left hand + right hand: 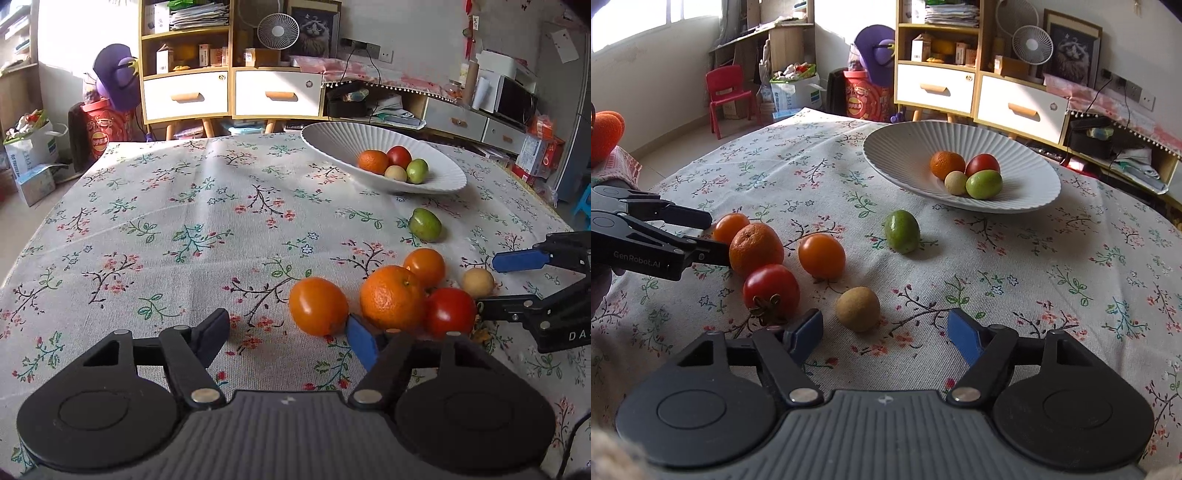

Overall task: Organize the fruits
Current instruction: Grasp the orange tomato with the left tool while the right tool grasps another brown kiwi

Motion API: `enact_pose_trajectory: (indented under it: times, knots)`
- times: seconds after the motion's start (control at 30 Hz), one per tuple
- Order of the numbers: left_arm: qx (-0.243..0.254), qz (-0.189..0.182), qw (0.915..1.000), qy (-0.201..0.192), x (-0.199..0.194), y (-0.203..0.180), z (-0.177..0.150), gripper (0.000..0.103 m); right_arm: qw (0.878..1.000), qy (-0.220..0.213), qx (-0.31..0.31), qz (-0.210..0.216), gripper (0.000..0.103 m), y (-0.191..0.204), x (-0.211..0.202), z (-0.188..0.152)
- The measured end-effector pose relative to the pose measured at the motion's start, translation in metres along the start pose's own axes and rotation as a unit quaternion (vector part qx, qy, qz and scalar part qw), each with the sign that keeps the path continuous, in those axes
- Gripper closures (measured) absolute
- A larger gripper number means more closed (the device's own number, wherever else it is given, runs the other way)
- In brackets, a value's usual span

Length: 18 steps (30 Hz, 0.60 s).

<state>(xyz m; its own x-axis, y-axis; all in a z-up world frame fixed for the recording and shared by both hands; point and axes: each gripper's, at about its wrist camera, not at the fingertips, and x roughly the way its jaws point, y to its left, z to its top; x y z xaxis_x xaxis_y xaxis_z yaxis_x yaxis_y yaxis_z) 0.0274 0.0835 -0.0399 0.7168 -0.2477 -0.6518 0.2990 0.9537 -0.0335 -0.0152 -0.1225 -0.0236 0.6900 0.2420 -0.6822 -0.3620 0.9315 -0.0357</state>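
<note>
Spread wide and holding nothing, the left gripper [290,334] sits low over the floral tablecloth [166,221] in the left wrist view. Its right blue pad [364,343] lies between the near orange tomato [318,305] and the big orange [392,297], close to both; whether it touches either I cannot tell. Behind the orange sits a second orange tomato [424,266], and a red tomato [450,311] presses against the orange's right side. A small tan fruit [477,282] lies just beyond, between the spread fingers of the right gripper [495,284], which enters from the right edge. A green fruit [425,224] rests alone farther back, near the white ribbed bowl [332,140], which holds four fruits.

From the right wrist view, the right gripper [884,334] is also released, jaws far apart, gripping nothing. The tan fruit [857,308] lies on the cloth just ahead of the gap, nearer the left pad [807,334]. The red tomato [771,291] sits beside that pad, stem toward the camera. The left gripper [716,236] reaches in from the left, its fingers flanking one orange tomato [730,227], next to the orange [756,249]. The other orange tomato [822,255] and green fruit [902,230] lie apart, toward the bowl [905,147].
</note>
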Motion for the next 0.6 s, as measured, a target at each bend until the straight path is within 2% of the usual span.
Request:
enact_pose_trajectory:
  times: [0.13, 0.6]
  knots:
    - [0.006, -0.006, 1.0000, 0.000, 0.0003, -0.0018, 0.0013, 0.050, 1.000, 0.000, -0.005, 0.009, 0.048, 0.0021, -0.0014, 0.0004]
    - [0.019, -0.015, 0.9997, 0.001, 0.0006, -0.0087, 0.0031, 0.072, 0.999, 0.005, -0.013, 0.029, 0.071, 0.0075, -0.0019, 0.0043]
